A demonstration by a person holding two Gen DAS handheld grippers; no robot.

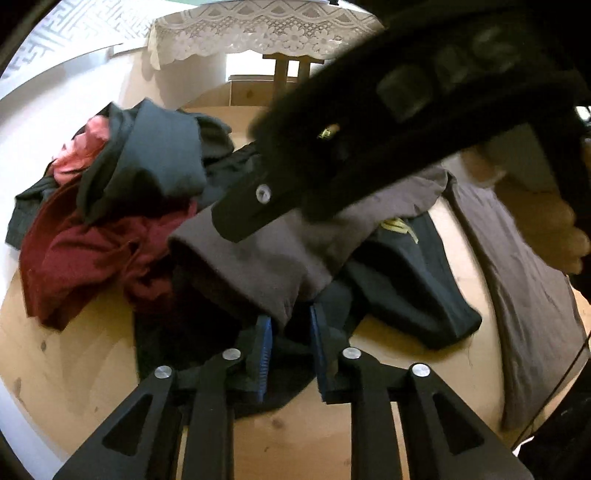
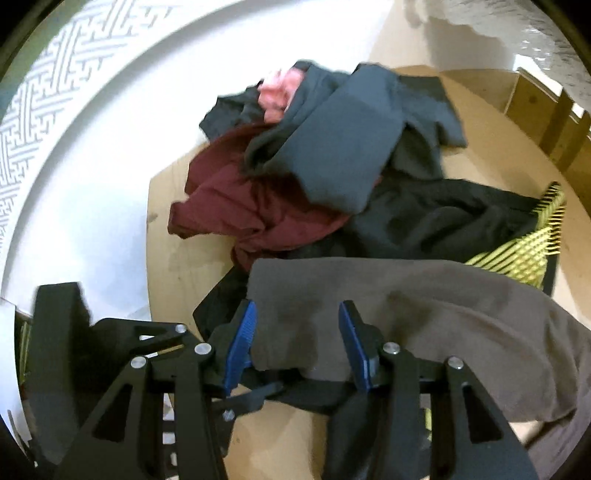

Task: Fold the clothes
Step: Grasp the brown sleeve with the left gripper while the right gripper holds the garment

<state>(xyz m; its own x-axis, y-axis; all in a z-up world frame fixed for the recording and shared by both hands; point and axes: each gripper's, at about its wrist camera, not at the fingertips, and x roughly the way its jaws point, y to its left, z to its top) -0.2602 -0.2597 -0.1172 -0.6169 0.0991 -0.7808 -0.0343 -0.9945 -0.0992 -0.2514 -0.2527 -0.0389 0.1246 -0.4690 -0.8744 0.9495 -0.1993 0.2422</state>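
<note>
Grey-brown garment lies draped over the dark clothes heap on the table, its edge between the parted blue pads of both the left tool and right tool, so each should pinch only that single layer before lifting.

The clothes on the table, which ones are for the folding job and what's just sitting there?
For the job:
grey-brown soft cloth garment
dark red crumpled garment
slate-blue folded garment
pink bunched cloth
black garment with yellow stripes

Just there:
white lace tablecloth
round wooden table
</note>
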